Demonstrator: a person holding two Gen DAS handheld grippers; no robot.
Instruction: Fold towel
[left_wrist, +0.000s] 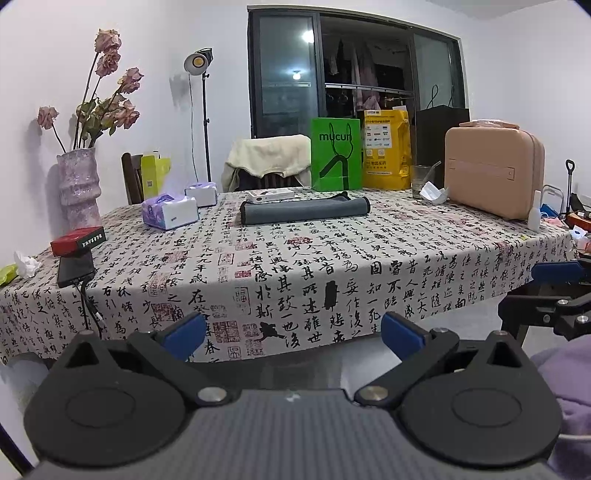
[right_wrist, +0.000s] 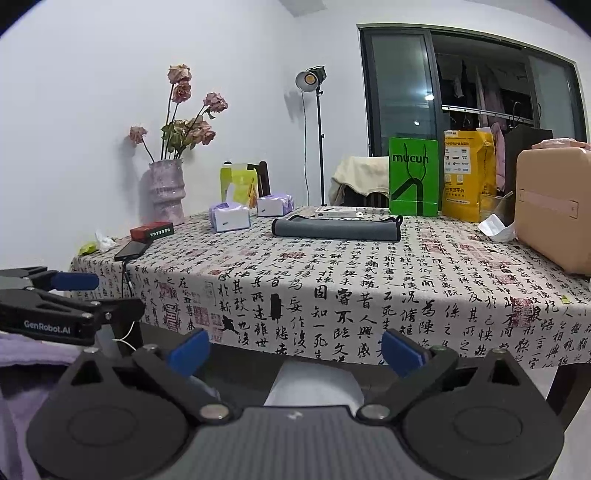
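The grey towel (left_wrist: 304, 211) lies far back on the counter (left_wrist: 332, 266), already doubled (soft, light, not slippery). Both the left tool (left_wrist: 293, 332) and right tool (right_wrist: 293, 350) are released, well apart from it; take its near corners.

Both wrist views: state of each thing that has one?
Grey towel: folded flat, far side of table, untouched.
Left gripper: open, empty, short of table edge.
Right gripper: open, empty, short of table edge.
Purple tissue pack: open, tissue sticking out.
Peach hard case: closed, upright.
Floor lamp: lit.
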